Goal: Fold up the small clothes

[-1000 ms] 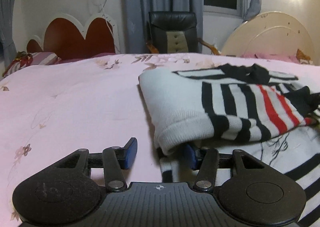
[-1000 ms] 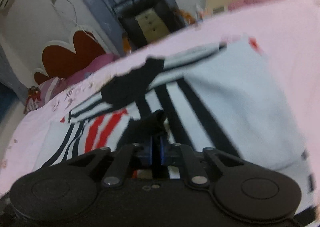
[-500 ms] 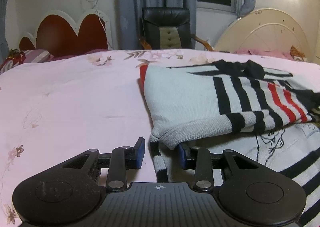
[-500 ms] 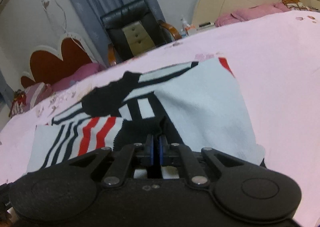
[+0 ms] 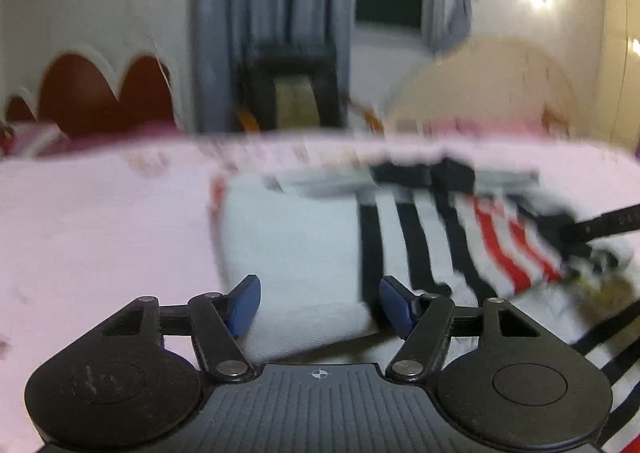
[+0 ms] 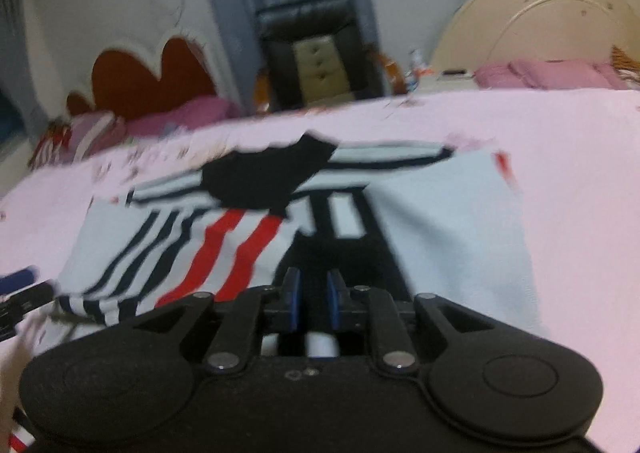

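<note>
A small white sweater (image 5: 304,237) with black and red stripes lies folded over on the pink bed sheet (image 5: 100,229). My left gripper (image 5: 318,303) is open, its blue pads either side of the sweater's folded white edge, not pinching it. In the right wrist view the sweater (image 6: 440,221) shows its black collar and striped part. My right gripper (image 6: 312,295) has its pads a small gap apart over black fabric; whether they still pinch it is unclear. The right gripper also shows at the right edge of the left wrist view (image 5: 588,231).
The bed sheet (image 6: 560,141) spreads wide around the sweater. A red heart-shaped headboard (image 5: 96,93), a black chair (image 6: 316,53) by grey curtains and a cream round headboard (image 6: 552,17) stand beyond the bed. Pink pillows (image 6: 548,73) lie at the far right.
My left gripper opened wider and drew back a little from the folded edge. My right gripper's pads parted slightly from fully shut. Both views are blurred by motion.
</note>
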Available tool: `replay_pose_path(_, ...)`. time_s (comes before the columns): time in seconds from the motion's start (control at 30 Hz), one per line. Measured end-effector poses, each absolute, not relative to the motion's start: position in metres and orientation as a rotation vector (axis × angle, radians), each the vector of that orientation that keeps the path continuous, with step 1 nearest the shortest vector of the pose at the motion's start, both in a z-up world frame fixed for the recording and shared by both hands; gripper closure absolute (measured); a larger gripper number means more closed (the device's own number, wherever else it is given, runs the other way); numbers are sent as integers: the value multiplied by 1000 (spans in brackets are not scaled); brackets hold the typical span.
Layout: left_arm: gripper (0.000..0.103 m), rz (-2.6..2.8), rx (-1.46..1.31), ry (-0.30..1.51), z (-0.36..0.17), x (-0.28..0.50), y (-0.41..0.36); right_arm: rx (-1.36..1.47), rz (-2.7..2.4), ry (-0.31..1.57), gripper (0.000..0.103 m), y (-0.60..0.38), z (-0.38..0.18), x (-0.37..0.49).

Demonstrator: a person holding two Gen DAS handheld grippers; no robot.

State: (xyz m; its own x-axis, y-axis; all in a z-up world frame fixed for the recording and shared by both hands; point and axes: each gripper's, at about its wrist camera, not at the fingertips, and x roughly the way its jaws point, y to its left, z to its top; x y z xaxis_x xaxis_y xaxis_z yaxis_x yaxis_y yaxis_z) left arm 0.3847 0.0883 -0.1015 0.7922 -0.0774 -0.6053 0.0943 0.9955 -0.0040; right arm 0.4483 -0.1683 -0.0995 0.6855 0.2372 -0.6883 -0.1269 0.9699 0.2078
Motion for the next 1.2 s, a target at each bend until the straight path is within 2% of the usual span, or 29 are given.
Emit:
replay_pose_path(0.03,37,-93,38,703,-112,392,85,123,180,830,94,-166,-106,453)
replay_pose_path(0.1,37,-104,54,677,-108,392,81,135,169,840,94,-170,-109,452)
replay_pose_path(0.17,36,-115,24,626,-97,395,88,155,161,800,87,-176,-100,450)
replay_pose_path(0.33,36,-104,14,577,-81,445,103,167,94,755,87,-195,-95,481)
replay_pose_path(0.53,36,-74,-3,720,-110,517,122,146,90,799,87,-205,-105,521)
replay_pose_path(0.7,33,-76,-15,705,-111,519,122,113,87,838,89,-203,-119,526)
replay_pose_path(0.8,33,-77,-30,651,-96,498,118,154,111,791,84,-202,-104,516)
replay_pose_path(0.97,33,-144,-16,599,-89,464,66,190,248,766,83,-162,-96,505)
replay_pose_path(1.07,33,-162,33,616,-94,463,36,150,326,791,83,-123,-102,503)
replay_pose_path(1.13,33,-154,47,644,-102,466,32,112,345,795,80,-106,-106,501)
replay_pose_path(1.2,33,-131,63,678,-111,468,39,72,323,825,81,-101,-113,502)
